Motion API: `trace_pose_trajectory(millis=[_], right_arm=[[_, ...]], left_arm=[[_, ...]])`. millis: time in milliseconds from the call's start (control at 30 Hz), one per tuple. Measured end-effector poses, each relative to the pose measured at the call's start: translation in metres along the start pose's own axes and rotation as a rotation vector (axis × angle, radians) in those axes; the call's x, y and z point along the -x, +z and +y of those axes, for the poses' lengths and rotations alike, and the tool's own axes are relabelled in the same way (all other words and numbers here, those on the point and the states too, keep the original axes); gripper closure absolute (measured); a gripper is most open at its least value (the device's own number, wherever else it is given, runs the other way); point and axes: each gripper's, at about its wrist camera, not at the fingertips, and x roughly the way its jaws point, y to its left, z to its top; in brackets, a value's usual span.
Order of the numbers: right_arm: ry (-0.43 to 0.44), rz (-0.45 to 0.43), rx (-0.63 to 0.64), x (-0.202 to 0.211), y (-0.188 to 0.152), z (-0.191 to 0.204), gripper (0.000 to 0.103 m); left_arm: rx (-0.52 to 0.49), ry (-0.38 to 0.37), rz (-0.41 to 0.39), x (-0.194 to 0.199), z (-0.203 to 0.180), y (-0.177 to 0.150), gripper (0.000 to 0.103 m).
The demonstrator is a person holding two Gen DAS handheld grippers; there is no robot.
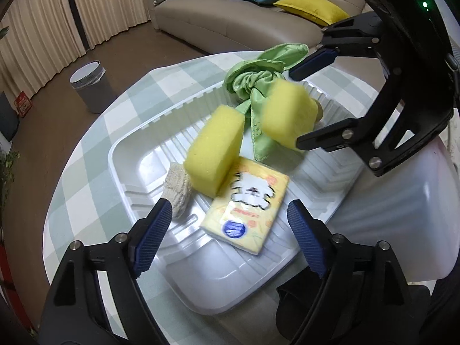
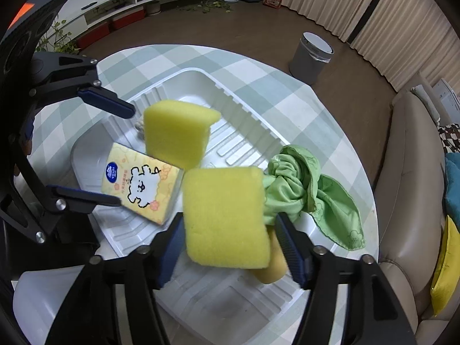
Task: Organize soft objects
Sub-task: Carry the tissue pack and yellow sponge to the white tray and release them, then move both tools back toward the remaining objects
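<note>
My right tool (image 2: 230, 244) pinches a yellow sponge (image 2: 225, 215) over the tray (image 1: 126, 149) (nearly everything's in); left tool (image 1: 227, 230) spread, empty; green cloth (image 2: 310, 189) straddles the rim.

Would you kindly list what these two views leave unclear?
- Rounded yellow object: right wrist view, mostly hidden behind the blurred yellow foam sponge between the right gripper's fingers.
- Cream knitted item: left wrist view, partly covered by the left gripper's finger.
- Tissue pack print: blurred, unreadable.
</note>
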Motion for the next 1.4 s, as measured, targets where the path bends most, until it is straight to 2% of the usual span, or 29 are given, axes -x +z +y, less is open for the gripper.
trace_pose_trajectory(millis=[33,100,167,233,300,600,733,900,1033,1100,1233,1400], right_arm=[[-0.002,-0.006,-0.003,0.001,0.000,-0.001,0.023],[-0.003,-0.027,-0.016,0.007,-0.002,-0.004,0.018],[-0.003,-0.044,-0.027,0.012,-0.004,-0.007,0.013],[-0.013,-0.060,-0.039,0.018,-0.005,-0.011,0.004],[-0.014,-0.086,-0.060,0.026,-0.007,-0.016,0.000],[-0.067,-0.170,-0.181,0.057,-0.026,-0.044,0.000],[-0.081,-0.243,-0.283,0.083,-0.043,-0.063,0.000],[-0.114,-0.329,-0.428,0.123,-0.082,-0.084,0.000],[-0.138,-0.386,-0.563,0.150,-0.129,-0.091,0.000],[-0.168,-0.387,-0.602,0.158,-0.149,-0.085,0.000],[-0.186,-0.394,-0.660,0.166,-0.196,-0.054,0.000],[-0.135,-0.401,-0.674,0.163,-0.240,0.008,0.000]], left_arm=[[0.009,0.005,-0.008,0.002,0.002,-0.001,0.014],[0.032,0.007,-0.027,0.006,0.006,-0.002,0.012],[0.055,0.020,-0.049,0.011,0.009,-0.001,0.000],[0.079,0.029,-0.082,0.019,0.013,-0.001,0.000],[0.108,0.034,-0.116,0.027,0.018,-0.001,0.000],[0.207,0.083,-0.212,0.061,0.035,-0.008,0.000],[0.258,0.099,-0.264,0.084,0.041,-0.020,0.000],[0.326,0.101,-0.354,0.127,0.041,-0.052,0.000],[0.342,0.103,-0.388,0.151,0.025,-0.085,0.000],[0.351,0.100,-0.396,0.161,0.011,-0.106,0.000],[0.360,0.099,-0.402,0.172,-0.019,-0.146,0.000],[0.394,0.054,-0.388,0.172,-0.063,-0.198,0.000]])
